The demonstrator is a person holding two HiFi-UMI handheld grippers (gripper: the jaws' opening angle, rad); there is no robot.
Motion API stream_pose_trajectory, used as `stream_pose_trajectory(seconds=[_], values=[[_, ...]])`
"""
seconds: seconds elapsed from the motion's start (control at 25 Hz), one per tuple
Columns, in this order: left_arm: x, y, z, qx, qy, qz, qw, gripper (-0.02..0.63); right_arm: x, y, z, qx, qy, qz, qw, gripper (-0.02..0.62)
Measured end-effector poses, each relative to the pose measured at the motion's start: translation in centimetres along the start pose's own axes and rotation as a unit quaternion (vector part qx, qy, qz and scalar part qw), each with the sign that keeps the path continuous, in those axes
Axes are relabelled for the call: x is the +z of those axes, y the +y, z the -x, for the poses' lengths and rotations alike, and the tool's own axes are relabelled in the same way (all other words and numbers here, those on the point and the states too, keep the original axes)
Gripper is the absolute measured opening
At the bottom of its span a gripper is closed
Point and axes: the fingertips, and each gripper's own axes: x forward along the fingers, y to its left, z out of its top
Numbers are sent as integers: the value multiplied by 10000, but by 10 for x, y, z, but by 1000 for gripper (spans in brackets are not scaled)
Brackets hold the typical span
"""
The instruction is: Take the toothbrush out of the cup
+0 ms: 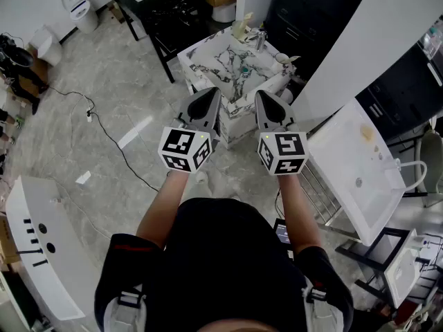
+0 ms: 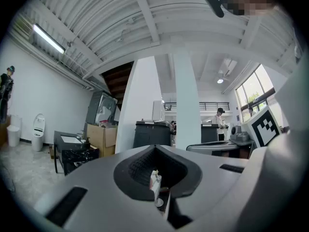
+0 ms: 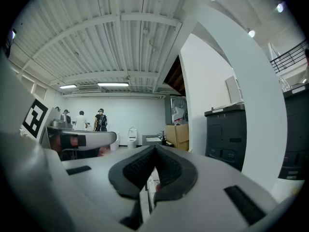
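Note:
A marble-patterned washbasin counter [image 1: 208, 57] stands ahead of me. A white cup [image 1: 282, 59] sits at its right rim with a thin pale handle sticking out; I cannot tell for sure that it is the toothbrush. A faucet [image 1: 259, 39] rises at the back of the basin. My left gripper [image 1: 208, 97] and right gripper [image 1: 267, 99] are held side by side and level, just short of the counter's near edge. Both are shut with nothing between the jaws. In the left gripper view [image 2: 155, 151] and the right gripper view [image 3: 154, 151] the dark pads meet.
A black table [image 1: 166, 9] and a white bin [image 1: 77, 5] stand at the back left. A cable [image 1: 104, 133] runs over the tiled floor. A white basin on a rack [image 1: 360, 171] is at my right and a white fixture [image 1: 41, 247] at my lower left. People [image 3: 100, 120] stand far off.

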Motion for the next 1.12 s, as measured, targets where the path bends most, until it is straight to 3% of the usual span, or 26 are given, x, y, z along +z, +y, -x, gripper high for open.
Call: stream_pose_trajectory(seconds=[0.24,0.8,1.12], values=[[-1,-5,4,-7,12,31,10000,11,-1,-2,4,7,-30,-325,9995,34],[-4,-22,-2,-62,104,-2,9999,11,-7,-18,24,23,-95,-506,9987,34],[-5,-9,-15,-28,101,62,9999,11,-10,-23,8,51,-42,-505,9987,34]])
